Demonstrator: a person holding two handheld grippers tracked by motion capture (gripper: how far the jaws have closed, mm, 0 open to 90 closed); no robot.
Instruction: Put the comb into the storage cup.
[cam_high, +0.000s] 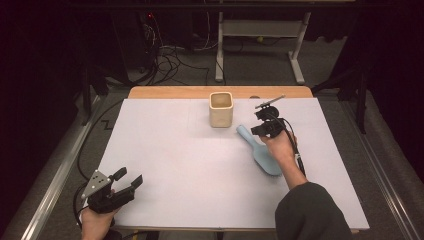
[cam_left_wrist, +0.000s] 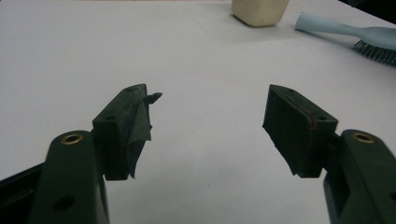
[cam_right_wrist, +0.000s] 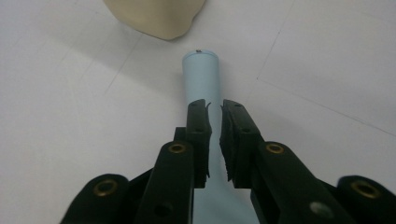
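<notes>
Both tongs low over the table (cam_high: 165, 165); right tongs (cam_right_wrist: 214, 116) nearly closed astride the blue brush (cam_high: 260, 150) handle, lengthwise toward the cup (cam_high: 220, 109); left tongs (cam_left_wrist: 210, 121) half-open, empty, well apart.

Bench (cam_high: 165, 95) from my feed: wooden top, bare strip visible along the far edge, the rest covered by a white sheet (cam_high: 190, 165) lying flat, with faint pencil lines on it. On the sheet: a cream square-sided cup (cam_high: 221, 109), upright, near the far edge at centre. Just right of it and nearer me, a light-blue brush (cam_high: 257, 149) lies flat, handle end pointing at the cup, not touching it.
</notes>
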